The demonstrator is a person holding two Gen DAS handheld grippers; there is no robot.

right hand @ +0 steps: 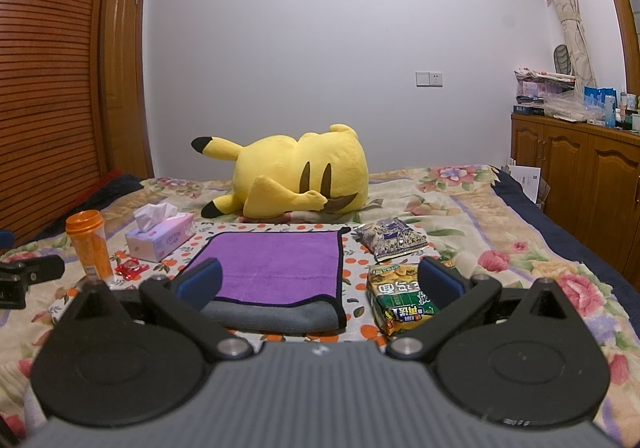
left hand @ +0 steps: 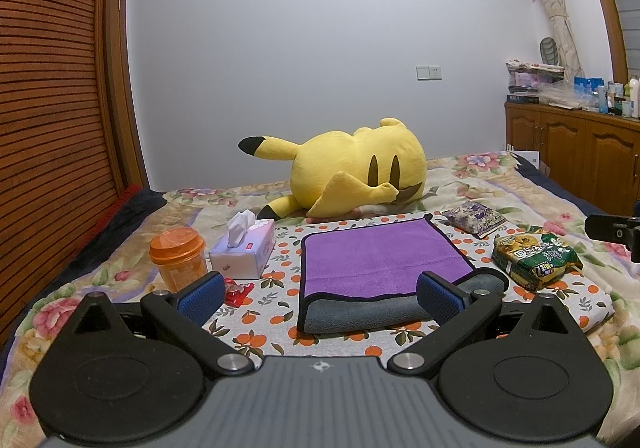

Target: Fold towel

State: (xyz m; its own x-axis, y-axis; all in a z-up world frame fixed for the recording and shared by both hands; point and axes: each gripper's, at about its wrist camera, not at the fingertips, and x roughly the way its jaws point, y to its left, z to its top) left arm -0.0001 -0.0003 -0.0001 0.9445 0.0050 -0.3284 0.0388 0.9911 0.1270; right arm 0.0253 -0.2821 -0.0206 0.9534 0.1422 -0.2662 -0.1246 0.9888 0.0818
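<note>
A purple towel (left hand: 376, 260) with a grey underside and black edging lies folded on an orange-print cloth (left hand: 280, 288) on the bed; it also shows in the right wrist view (right hand: 276, 268). Its grey lower layer sticks out along the near edge. My left gripper (left hand: 318, 298) is open and empty, held just before the towel's near edge. My right gripper (right hand: 320, 284) is open and empty, above the towel's near right corner and a green snack bag (right hand: 400, 300). Each gripper's tip shows at the edge of the other's view.
A yellow plush toy (left hand: 348, 172) lies behind the towel. Left of it are a tissue box (left hand: 244, 252), an orange cup (left hand: 178, 256) and a red candy (left hand: 236, 292). Right are a purple packet (left hand: 474, 218) and the green snack bag (left hand: 532, 256). A wooden cabinet (left hand: 572, 144) stands at the right.
</note>
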